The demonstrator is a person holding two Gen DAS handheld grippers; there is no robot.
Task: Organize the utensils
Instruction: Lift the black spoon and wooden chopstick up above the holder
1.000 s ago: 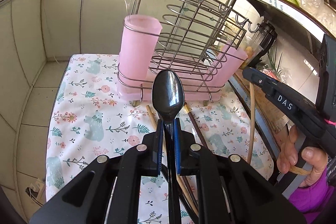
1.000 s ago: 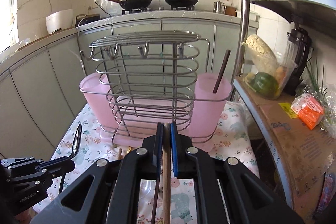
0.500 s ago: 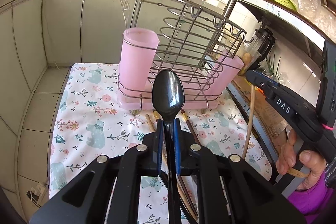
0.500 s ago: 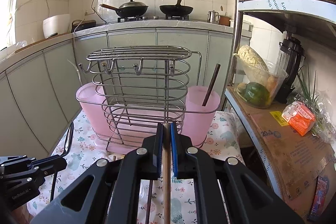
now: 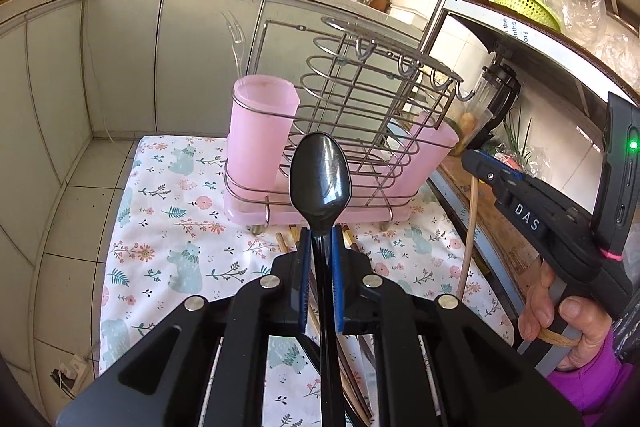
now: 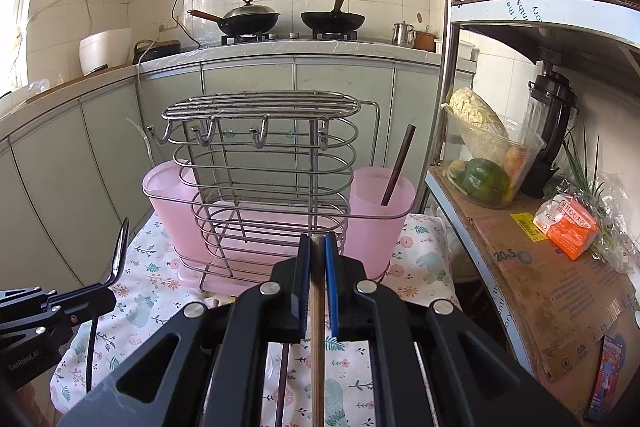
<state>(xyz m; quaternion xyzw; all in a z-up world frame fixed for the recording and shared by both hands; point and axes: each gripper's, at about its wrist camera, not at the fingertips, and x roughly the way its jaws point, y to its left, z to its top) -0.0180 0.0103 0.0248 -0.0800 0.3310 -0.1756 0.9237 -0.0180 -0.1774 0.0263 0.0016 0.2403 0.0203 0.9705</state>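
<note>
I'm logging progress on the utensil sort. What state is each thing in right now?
left gripper: shut on black spoon, held bowl-up.
right gripper: shut on light chopstick.
left pink cup: upright, holds clear fork.
right pink cup: upright, holds dark chopstick.

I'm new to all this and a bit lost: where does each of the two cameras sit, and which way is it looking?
Left wrist: rides the left gripper, looking along its fingers, shut on a black spoon, toward the wire rack; the right gripper and the person's hand show.
Right wrist: rides the right gripper, shut on a wooden chopstick, facing the rack head-on; the left gripper shows.
Shared: rack, pink cups, floral cloth, stove.
</note>
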